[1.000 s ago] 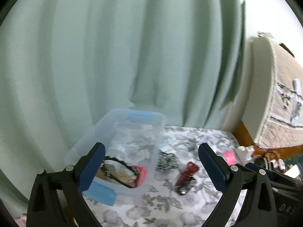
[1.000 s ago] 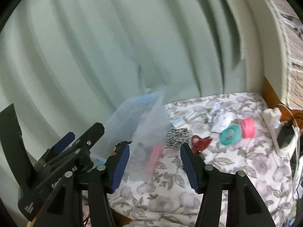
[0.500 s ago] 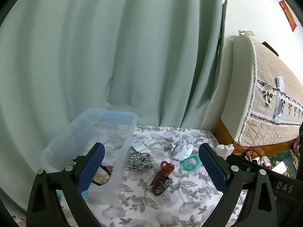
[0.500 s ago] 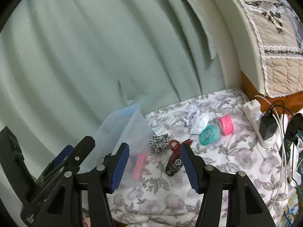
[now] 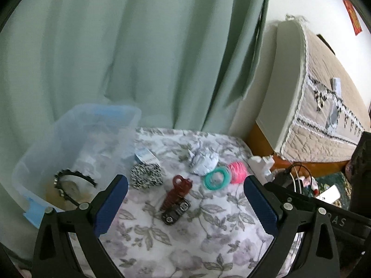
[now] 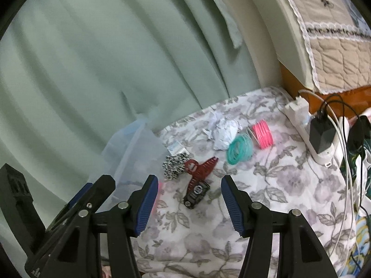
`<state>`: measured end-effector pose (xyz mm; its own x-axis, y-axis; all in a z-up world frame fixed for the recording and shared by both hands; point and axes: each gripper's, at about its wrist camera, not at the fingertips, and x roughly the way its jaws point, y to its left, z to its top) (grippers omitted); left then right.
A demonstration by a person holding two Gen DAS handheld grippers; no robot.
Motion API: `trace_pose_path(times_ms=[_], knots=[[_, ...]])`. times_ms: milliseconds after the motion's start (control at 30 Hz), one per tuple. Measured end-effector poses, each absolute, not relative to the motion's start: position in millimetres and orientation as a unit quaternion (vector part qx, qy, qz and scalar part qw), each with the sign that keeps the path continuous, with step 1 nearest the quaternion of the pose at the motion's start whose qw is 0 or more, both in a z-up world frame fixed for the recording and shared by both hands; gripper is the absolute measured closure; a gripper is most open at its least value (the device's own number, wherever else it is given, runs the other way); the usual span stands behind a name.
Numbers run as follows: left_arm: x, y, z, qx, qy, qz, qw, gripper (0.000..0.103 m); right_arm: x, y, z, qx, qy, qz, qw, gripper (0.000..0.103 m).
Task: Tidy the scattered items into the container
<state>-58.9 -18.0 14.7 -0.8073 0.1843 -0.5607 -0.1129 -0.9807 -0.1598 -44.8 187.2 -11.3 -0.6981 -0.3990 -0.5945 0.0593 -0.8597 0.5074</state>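
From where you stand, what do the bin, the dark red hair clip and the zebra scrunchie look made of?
Bin: likely plastic, translucent and glossy; its contents show through the wall.
Hair clip: probably hard plastic, dark red, with moulded teeth.
Scrunchie: seemingly soft fabric, gathered and matte, zebra-printed.

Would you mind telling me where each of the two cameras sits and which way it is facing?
Left wrist: on the left gripper, angled down at the floral cloth with the clear bin on its left; its own open fingers show, and the right gripper at the right edge.
Right wrist: on the right gripper, angled down from further right; its open fingers show, and the left gripper at lower left.
Both see the red hair clip, teal coil and pink coil.
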Motion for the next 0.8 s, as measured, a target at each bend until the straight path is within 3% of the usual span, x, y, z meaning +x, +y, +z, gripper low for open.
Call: trace_pose_path(times_ms=[800], knots=[[-127.6,8.7,-109.4,-0.459,-0.001,0.886,0.069,0.003,-107.9,218.5,-126.6,0.487,-0.262,-0.830,0.066,0.042]])
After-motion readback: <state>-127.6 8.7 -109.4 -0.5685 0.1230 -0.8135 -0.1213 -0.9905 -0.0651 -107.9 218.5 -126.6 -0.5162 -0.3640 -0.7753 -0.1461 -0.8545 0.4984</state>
